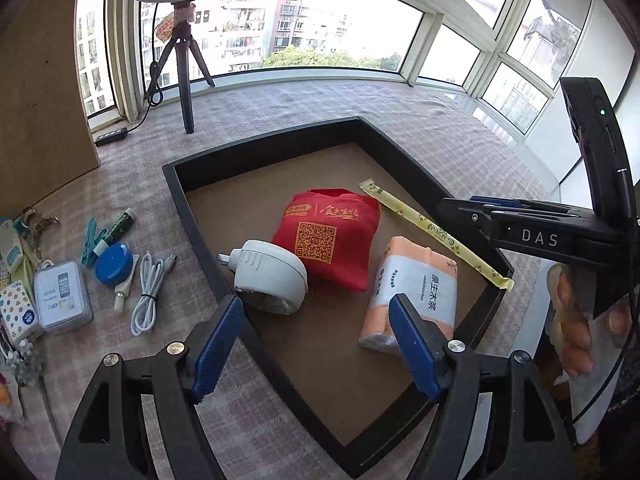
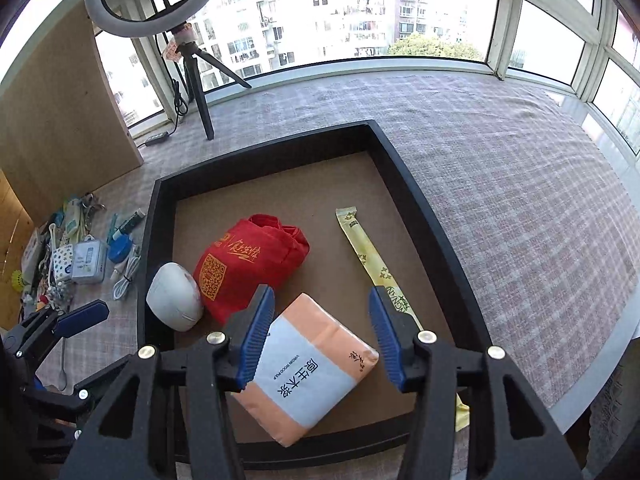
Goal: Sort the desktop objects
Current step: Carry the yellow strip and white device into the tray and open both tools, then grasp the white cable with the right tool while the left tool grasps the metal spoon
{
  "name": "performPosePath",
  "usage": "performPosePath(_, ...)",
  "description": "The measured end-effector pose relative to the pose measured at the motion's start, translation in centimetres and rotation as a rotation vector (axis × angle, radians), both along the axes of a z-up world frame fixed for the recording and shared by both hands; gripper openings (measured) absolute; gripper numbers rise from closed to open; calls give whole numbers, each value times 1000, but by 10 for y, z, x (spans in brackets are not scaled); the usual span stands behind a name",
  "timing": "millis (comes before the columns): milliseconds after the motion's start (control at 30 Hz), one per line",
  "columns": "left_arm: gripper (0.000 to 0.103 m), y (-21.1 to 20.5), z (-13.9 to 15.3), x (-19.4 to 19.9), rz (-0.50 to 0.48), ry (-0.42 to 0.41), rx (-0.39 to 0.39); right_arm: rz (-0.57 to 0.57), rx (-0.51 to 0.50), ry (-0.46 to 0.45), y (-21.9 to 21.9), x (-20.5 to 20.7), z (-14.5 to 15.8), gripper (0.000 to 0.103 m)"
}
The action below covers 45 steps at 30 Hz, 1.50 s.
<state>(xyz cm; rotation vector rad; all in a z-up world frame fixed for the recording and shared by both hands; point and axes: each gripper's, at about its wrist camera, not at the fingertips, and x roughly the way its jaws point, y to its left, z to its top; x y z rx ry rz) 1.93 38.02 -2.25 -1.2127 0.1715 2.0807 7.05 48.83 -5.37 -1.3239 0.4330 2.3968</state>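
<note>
A black tray (image 1: 176, 184) (image 2: 152, 216) holds a red folded bag (image 1: 328, 240) (image 2: 244, 264), a white plug adapter (image 1: 268, 276) (image 2: 174, 298), an orange tissue pack (image 1: 416, 288) (image 2: 308, 376) and a yellow wrapped stick (image 1: 432, 228) (image 2: 368, 256) along its right wall. My left gripper (image 1: 316, 340) hangs open over the tray's near side, between the adapter and the tissue pack, touching neither. My right gripper (image 2: 320, 336) is open above the tissue pack, which lies flat on the tray floor; the pads do not press it.
Left of the tray lie a blue round case (image 1: 114, 264), a white cable (image 1: 150, 292), a clear card box (image 1: 60, 296), pegs and small packets. A ring-light tripod (image 1: 184, 72) and a wooden board (image 1: 36, 100) stand behind. A hand (image 1: 572, 320) holds the right gripper.
</note>
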Motion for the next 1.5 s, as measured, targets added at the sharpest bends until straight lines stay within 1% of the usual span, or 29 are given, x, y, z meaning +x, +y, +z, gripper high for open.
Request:
performPosePath(200, 74, -43, -4, -15, 85, -9, -16, 40, -45, -2, -22, -20, -5, 49)
performPosePath(333, 74, -81, -10, -24, 154, -17, -46, 89, -54, -2, -43, -36, -6, 49)
performPosePath(400, 73, -104, -15, -30, 198, -39, -64, 115, -63, 2, -55, -44, -6, 49)
performPosePath(533, 70, -157, -23, -39, 304, -84, -64, 177, -94, 11, -82, -63, -7, 49)
performPosePath(700, 68, -211, -34, -40, 381, -97, -118, 272, -123, 6, -123, -89, -10, 49)
performPosePath(800, 65, -238, -46, -41, 426, -127, -135, 321, -146, -7, -146, -107, -15, 49)
performPosePath(867, 64, -251, -55, -42, 455, -154, -135, 326, -180, -28, -157, -118, -21, 49)
performPosePath(933, 64, -259, -64, -41, 468, -169, -151, 323, -204, -54, -166, -129, -30, 48)
performPosePath(1067, 63, -268, -85, -41, 475, -212, -187, 313, -214, -107, -181, -147, -46, 48)
performPosePath(1200, 55, -267, -102, -42, 463, -236, -238, 275, -199, -160, -187, -162, -62, 48)
performPosePath(1267, 52, -264, -108, -42, 457, -236, -275, 258, -211, -181, -187, -169, -68, 48)
performPosePath(1333, 50, -262, -109, -41, 459, -215, -304, 243, -215, -201, -187, -175, -73, 47)
performPosePath(1433, 46, -260, -109, -41, 456, -201, -327, 217, -207, -231, -187, -184, -81, 45)
performPosePath(1500, 45, -258, -110, -39, 443, -188, -338, 198, -204, -246, -187, -188, -86, 43)
